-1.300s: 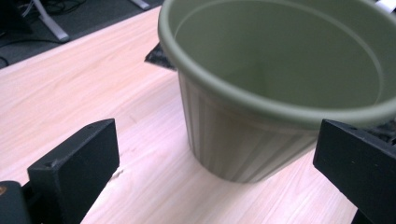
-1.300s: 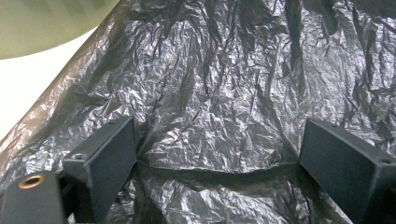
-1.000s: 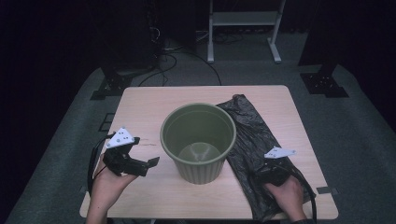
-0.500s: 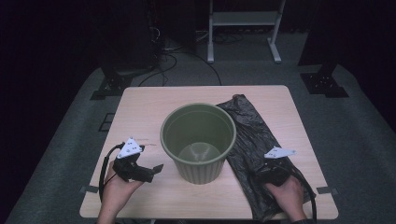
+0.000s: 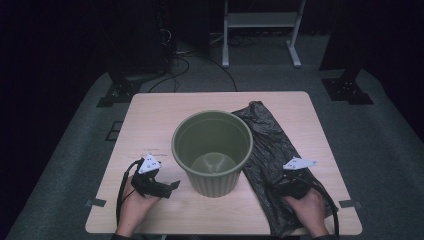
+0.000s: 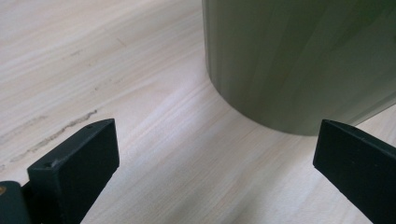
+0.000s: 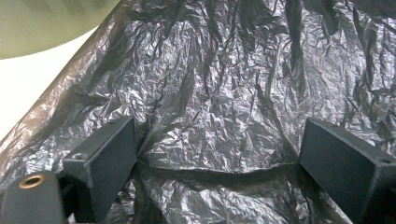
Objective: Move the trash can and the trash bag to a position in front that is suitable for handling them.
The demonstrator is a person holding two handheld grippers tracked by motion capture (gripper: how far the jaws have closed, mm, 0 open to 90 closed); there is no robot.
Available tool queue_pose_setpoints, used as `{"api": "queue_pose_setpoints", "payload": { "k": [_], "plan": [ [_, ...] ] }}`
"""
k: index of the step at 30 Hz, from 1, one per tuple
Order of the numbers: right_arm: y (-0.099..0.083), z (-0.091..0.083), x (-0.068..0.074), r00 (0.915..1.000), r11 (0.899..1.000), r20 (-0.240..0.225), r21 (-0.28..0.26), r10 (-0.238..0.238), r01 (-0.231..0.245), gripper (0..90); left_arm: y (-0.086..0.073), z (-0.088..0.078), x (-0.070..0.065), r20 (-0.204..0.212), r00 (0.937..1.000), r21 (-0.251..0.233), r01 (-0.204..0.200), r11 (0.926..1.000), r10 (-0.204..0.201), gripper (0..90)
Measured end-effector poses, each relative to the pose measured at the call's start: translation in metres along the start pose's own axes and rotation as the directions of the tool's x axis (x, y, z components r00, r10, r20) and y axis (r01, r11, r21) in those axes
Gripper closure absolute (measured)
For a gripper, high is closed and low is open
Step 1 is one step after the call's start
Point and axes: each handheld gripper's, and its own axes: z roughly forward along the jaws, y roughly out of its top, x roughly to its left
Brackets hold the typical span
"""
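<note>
Left gripper (image 5: 169, 187) rests low on the table (image 5: 150, 120), jaws spread wide, aimed at the base of the green bin (image 5: 212, 150), just short of it. The bin stands upright at table centre, empty. Right gripper (image 5: 280, 189) lies on the black bag (image 5: 270, 135), jaws spread over crumpled plastic, nothing pinched.

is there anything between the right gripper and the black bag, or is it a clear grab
Nothing visible stands in the way. The right gripper sits directly over the black plastic bag, jaws open with crinkled plastic between them. The green bin stands off to the side, beside the bag's edge.
</note>
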Motion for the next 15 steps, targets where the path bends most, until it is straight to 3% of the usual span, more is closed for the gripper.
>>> {"api": "queue_pose_setpoints", "payload": {
  "k": [8, 11, 15],
  "plan": [
    [0.0, 0.0, 0.0, 1.0, 1.0, 0.0, 0.0, 0.0, 0.0, 10.1, -0.013, 0.013, 0.005, 0.0, 1.0, 0.036, 0.003, 0.9993, -0.003, 0.0],
    [0.0, 0.0, 0.0, 1.0, 1.0, 0.0, 0.0, 0.0, 0.0, 10.1, -0.015, 0.017, 0.004, -0.012, 0.9997, 0.07, -0.022, 0.9973, 0.023, 0.0],
    [0.0, 0.0, 0.0, 1.0, 1.0, 0.0, 0.0, 0.001, -0.001, 10.1, -0.02, 0.024, 0.005, -0.005, 0.9997, 0.097, -0.023, 0.995, 0.024, 0.0]
  ]
}}
